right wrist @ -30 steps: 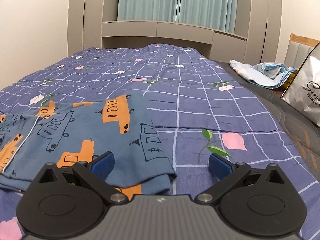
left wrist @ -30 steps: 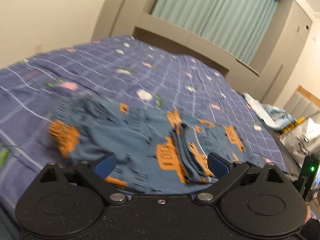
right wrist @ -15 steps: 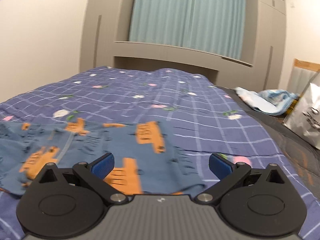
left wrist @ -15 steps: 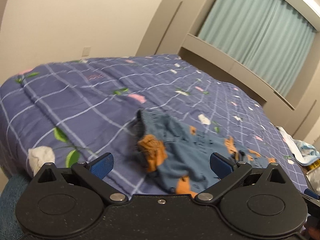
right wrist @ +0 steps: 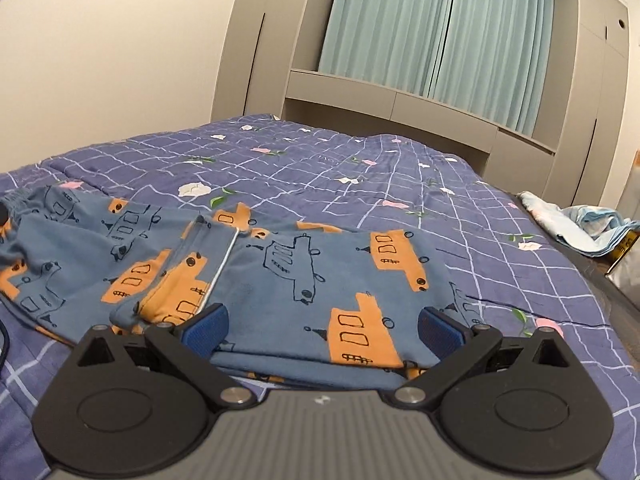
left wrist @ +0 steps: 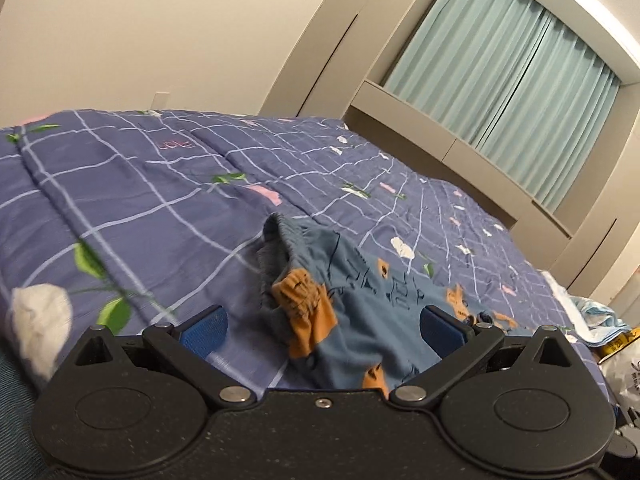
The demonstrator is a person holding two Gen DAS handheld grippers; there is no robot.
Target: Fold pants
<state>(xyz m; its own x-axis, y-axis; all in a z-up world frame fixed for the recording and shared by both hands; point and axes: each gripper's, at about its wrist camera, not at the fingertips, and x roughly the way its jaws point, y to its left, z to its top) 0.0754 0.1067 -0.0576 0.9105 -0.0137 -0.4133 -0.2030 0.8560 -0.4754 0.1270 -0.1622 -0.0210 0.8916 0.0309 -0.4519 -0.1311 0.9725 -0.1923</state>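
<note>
Left gripper [left wrist: 323, 330] jaws spread wide; right gripper [right wrist: 322, 330] likewise.

Pants [right wrist: 280, 276]: slate-blue fabric, orange block vehicles, black line-drawn vehicles. Quilted bedspread [right wrist: 360, 184]: purple-blue, white grid lines, pink and white flowers with green leaves. Pleated curtains [right wrist: 440, 36]: pale teal. Gripper fingertip pads [left wrist: 202, 330]: blue; gripper bodies black.

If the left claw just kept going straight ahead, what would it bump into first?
Most likely the bunched waistband end of the pants, which lies between the open left claw fingers; depth is hard to judge.
</note>
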